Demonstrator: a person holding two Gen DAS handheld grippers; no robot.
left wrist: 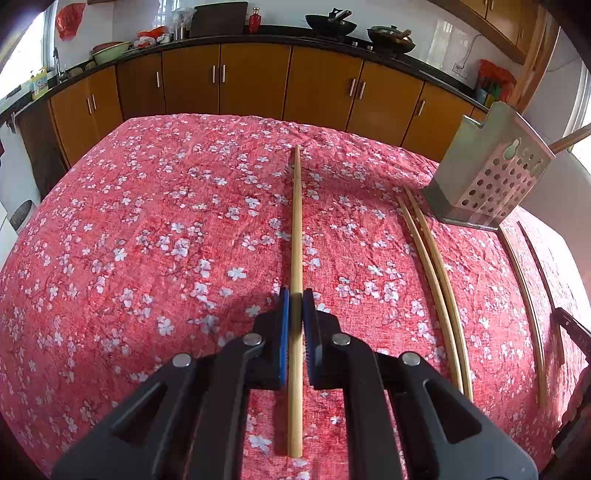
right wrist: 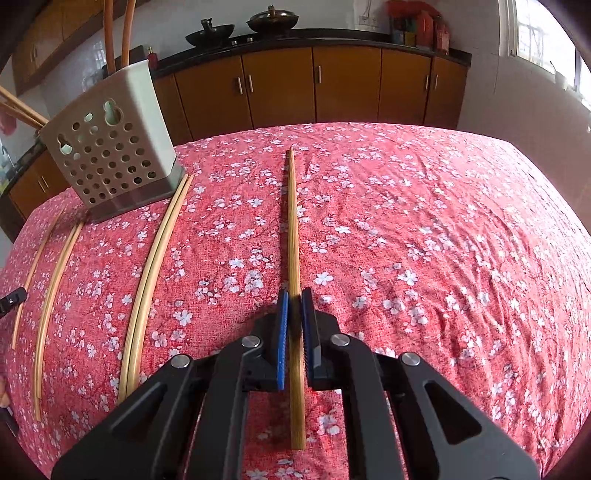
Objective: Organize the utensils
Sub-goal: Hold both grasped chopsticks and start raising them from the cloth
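Observation:
In the left wrist view my left gripper (left wrist: pixel 294 295) is shut on a wooden chopstick (left wrist: pixel 296 229) that points straight ahead over the red floral cloth. In the right wrist view my right gripper (right wrist: pixel 294 295) is shut on another, darker chopstick (right wrist: pixel 293 221). A perforated beige utensil holder (left wrist: pixel 491 173) stands to the left gripper's right; it also shows in the right wrist view (right wrist: pixel 107 147), at the right gripper's left, with chopsticks sticking out of it. A pair of loose chopsticks (left wrist: pixel 436 280) lies beside the holder, also in the right wrist view (right wrist: pixel 151 280).
More loose chopsticks (right wrist: pixel 51 280) lie on the red floral tablecloth (right wrist: pixel 443 240) beyond the holder, also in the left wrist view (left wrist: pixel 528 295). Wooden kitchen cabinets (left wrist: pixel 255 81) with a dark counter and woks (left wrist: pixel 328 22) stand behind the table.

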